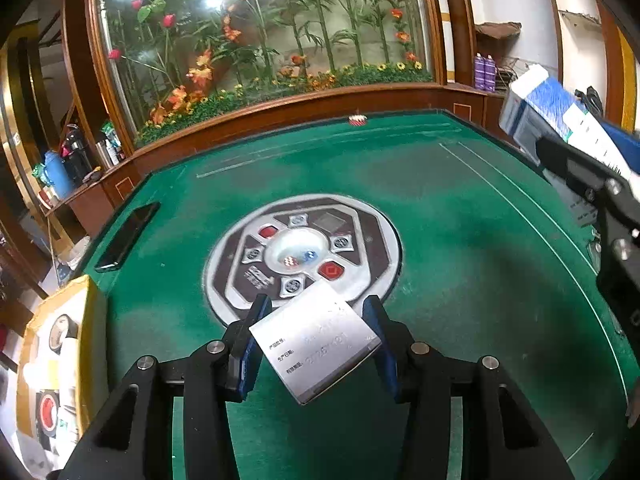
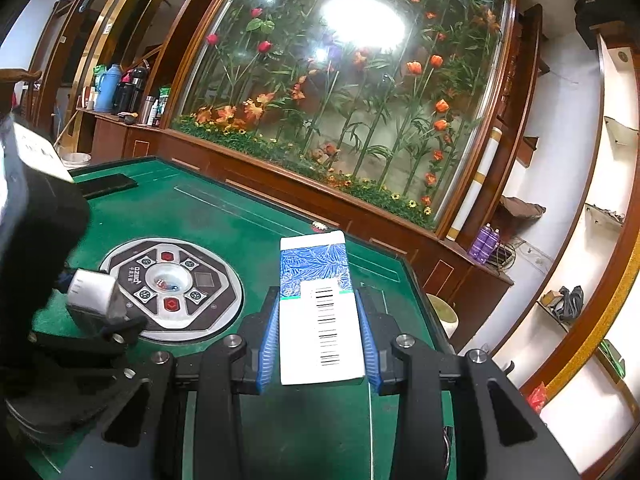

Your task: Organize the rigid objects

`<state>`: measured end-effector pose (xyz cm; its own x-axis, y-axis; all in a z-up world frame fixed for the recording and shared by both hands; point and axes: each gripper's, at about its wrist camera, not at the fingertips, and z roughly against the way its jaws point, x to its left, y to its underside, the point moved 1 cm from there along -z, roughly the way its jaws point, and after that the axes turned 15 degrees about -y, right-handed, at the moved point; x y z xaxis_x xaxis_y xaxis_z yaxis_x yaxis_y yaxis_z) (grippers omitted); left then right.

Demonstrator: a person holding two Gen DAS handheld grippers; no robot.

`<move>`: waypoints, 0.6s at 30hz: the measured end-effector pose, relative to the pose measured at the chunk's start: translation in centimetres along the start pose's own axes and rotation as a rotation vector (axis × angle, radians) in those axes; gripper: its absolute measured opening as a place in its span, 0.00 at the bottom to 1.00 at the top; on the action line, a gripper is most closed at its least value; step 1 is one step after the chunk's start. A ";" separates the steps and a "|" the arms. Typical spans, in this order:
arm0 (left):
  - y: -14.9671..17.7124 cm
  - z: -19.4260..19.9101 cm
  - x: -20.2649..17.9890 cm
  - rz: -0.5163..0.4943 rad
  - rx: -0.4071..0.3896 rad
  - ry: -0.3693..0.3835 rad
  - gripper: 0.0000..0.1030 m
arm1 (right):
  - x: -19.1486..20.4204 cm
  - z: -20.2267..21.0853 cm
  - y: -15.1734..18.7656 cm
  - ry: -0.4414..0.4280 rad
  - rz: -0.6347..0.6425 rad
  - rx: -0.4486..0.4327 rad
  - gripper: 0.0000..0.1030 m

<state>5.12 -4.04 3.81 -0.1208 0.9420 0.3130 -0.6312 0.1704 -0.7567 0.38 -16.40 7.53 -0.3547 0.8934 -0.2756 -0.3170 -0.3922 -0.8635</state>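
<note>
Gripping a tilted silver box (image 1: 320, 340) in the left claw (image 1: 316, 344), right claw (image 2: 322, 336) clamping a blue-patterned white carton (image 2: 320, 304) with barcode

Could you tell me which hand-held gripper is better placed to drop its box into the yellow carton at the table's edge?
Left, probably. The left hand-held gripper holds the silver box, and the yellow carton sits close on its left. The right hand-held gripper holds the blue box across the table.

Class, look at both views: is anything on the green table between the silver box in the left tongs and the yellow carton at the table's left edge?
Nothing visible. The left tongs hold the silver box; bare felt reaches the yellow carton. The black phone lies farther back.
</note>
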 end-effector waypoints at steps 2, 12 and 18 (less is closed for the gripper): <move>-0.3 0.6 0.7 0.014 -0.010 -0.006 0.49 | -0.3 -0.1 -0.1 0.000 -0.017 0.002 0.33; -0.2 6.2 7.9 0.139 -0.087 -0.002 0.49 | -1.0 -2.0 1.1 -0.203 -0.167 0.062 0.33; 2.2 7.7 15.3 0.253 -0.079 -0.053 0.49 | 1.6 -2.0 0.3 -0.404 -0.222 0.082 0.33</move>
<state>-3.99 8.54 11.39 -0.3086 0.9413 0.1365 -0.5140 -0.0443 -0.8566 1.52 -14.61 5.98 -0.5793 0.8073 0.1129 -0.4870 -0.2317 -0.8421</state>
